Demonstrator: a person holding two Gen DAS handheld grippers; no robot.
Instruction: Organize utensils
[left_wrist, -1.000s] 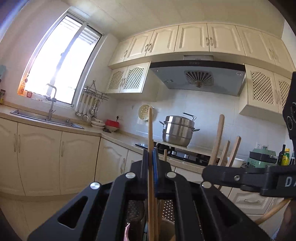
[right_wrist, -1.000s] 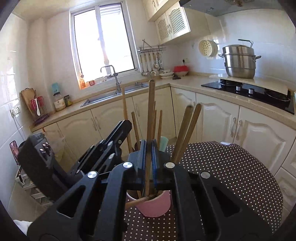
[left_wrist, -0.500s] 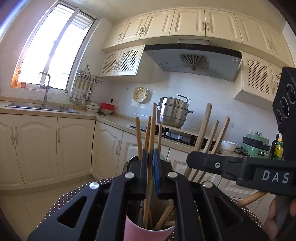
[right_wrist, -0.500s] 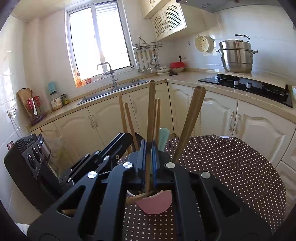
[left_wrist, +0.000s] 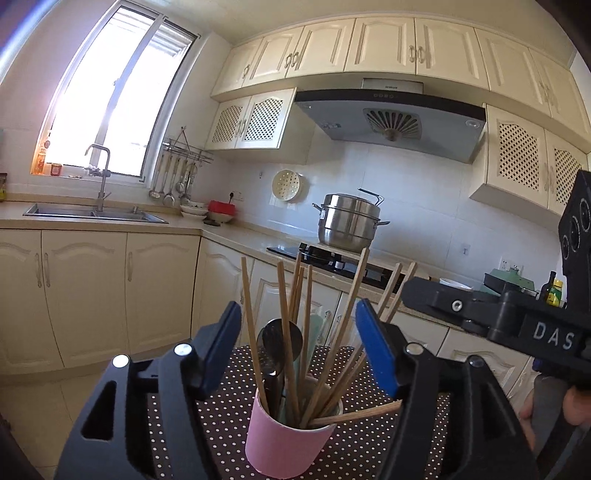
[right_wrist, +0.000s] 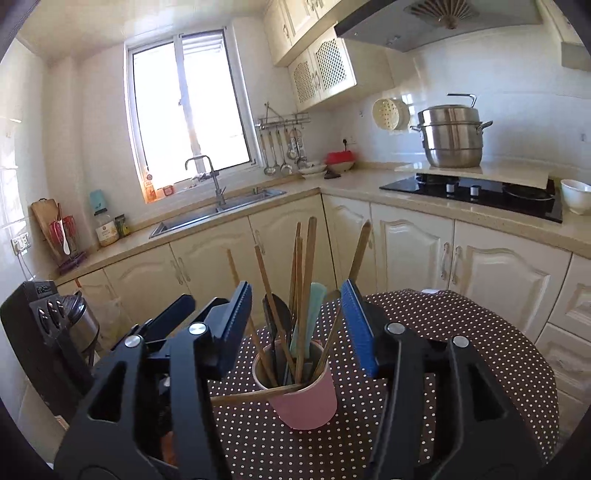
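Both grippers, left and right, just popped open, nothing gripped. Chopsticks standing loose in pink cup on dotted table.

Left wrist camera looked level along its fingers, close over the pink cup toward the hob corner. Right wrist camera sat close too, angled slightly down, facing the sink and window. Both shared the cup, dotted table, pot.
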